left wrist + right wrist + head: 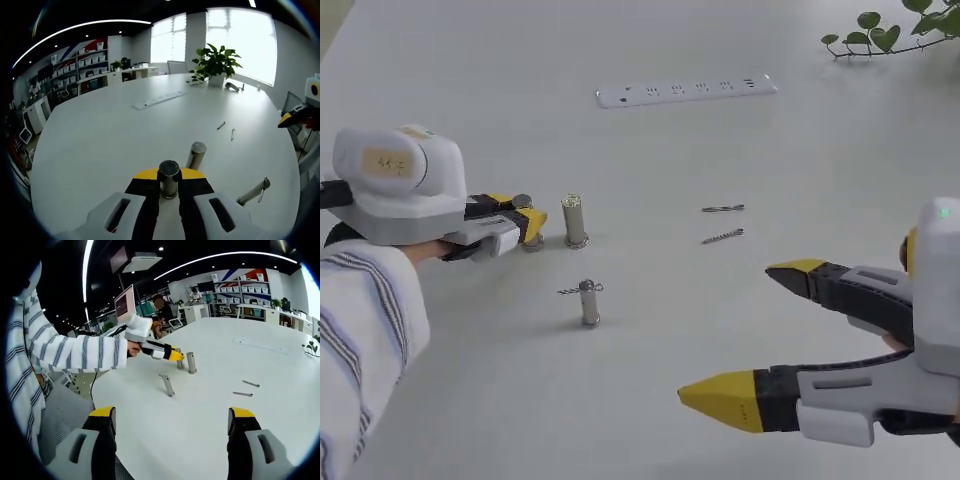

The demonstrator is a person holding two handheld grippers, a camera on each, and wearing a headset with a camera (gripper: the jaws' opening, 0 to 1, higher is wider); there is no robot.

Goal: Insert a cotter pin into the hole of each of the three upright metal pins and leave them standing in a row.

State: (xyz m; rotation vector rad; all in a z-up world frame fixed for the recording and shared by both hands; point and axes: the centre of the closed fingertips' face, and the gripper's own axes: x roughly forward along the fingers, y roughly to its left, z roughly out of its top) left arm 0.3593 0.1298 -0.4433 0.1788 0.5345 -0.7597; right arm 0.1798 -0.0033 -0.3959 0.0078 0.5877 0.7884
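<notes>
Gripping a stiff, probably slippery metal pin (169,181) by its shaft: left tongs (523,226). Right tongs (731,333) gape empty. Loose cotter pins (722,236) look light; pinch their looped heads.

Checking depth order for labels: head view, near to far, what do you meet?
Right hand-held gripper → metal pin with cotter pin through it → nearer loose cotter pin → farther loose cotter pin → power strip → plant
</notes>
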